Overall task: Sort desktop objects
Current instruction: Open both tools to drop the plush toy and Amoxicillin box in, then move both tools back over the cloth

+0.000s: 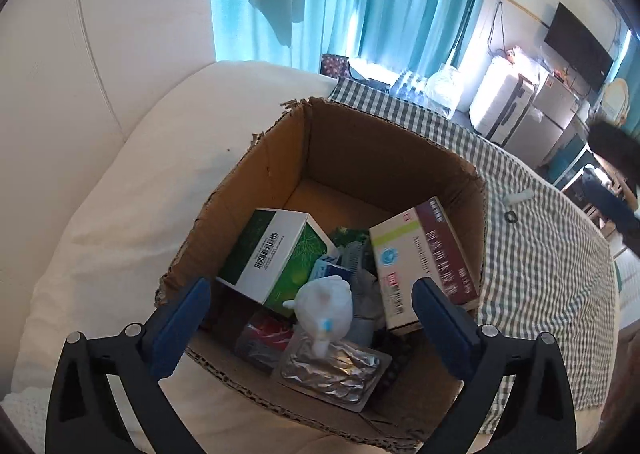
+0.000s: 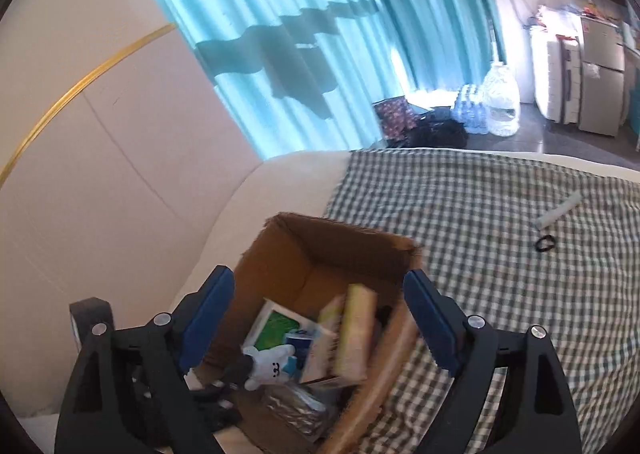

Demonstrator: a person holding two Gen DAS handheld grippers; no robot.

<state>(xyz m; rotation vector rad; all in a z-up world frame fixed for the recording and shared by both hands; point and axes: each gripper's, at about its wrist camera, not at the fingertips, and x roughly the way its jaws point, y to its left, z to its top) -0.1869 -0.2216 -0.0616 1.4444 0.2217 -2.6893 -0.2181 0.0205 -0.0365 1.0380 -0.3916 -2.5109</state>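
Inside, the torn cardboard box [image 1: 384,158] holds medicine packs.

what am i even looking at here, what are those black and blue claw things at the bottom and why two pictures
They are two hand-held grippers that a person carries, one per hand, each with a fisheye camera looking along its jaws. One picture comes from the left gripper, the other from the right gripper. Both sets of jaws stand open and hold nothing. Below them is a cardboard box holding a green and white box, a maroon and white medicine box, a white toy figure and a foil blister pack. On the checked cloth lie a small white tube and a black ring.
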